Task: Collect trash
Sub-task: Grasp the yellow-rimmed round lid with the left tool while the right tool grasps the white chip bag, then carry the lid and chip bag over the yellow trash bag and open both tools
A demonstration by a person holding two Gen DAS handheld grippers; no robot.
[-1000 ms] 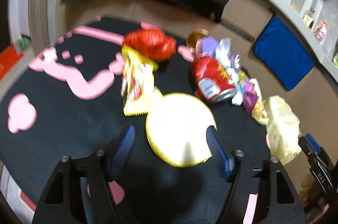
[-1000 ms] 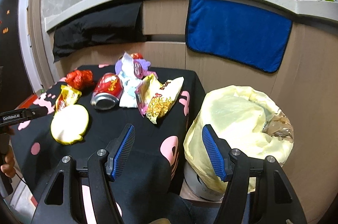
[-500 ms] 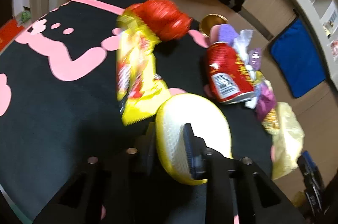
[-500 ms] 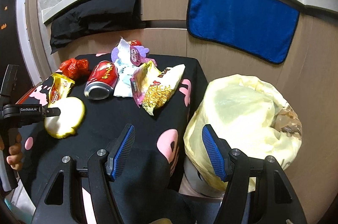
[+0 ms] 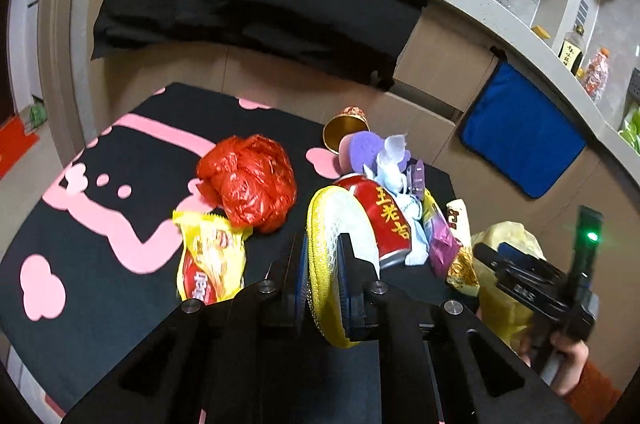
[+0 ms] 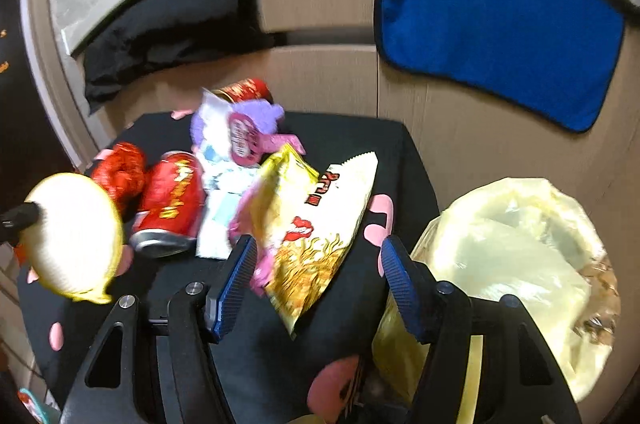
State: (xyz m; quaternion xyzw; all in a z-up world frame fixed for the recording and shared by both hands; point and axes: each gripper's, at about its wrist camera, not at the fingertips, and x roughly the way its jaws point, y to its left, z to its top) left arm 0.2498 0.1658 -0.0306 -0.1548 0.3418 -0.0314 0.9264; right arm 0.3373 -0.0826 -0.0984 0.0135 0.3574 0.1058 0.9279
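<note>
from the left wrist, the left gripper [image 5: 322, 264] is pinching the yellow-rimmed foam net [image 5: 332, 248] edge-on, raised off the black-and-pink surface [image 5: 100, 224], where a red bag [image 5: 248, 180], noodle wrapper [image 5: 210, 260] and red can [image 5: 384, 220] are lying; such a thin hold could be slipping. from the right wrist, the right gripper [image 6: 316, 280] is hanging spread over a snack packet [image 6: 320, 232], beside the lined bin [image 6: 516, 264] below a blue towel [image 6: 496, 24].

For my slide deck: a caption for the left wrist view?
Left gripper clamps a yellow-rimmed disc above the littered black tablecloth.
</note>
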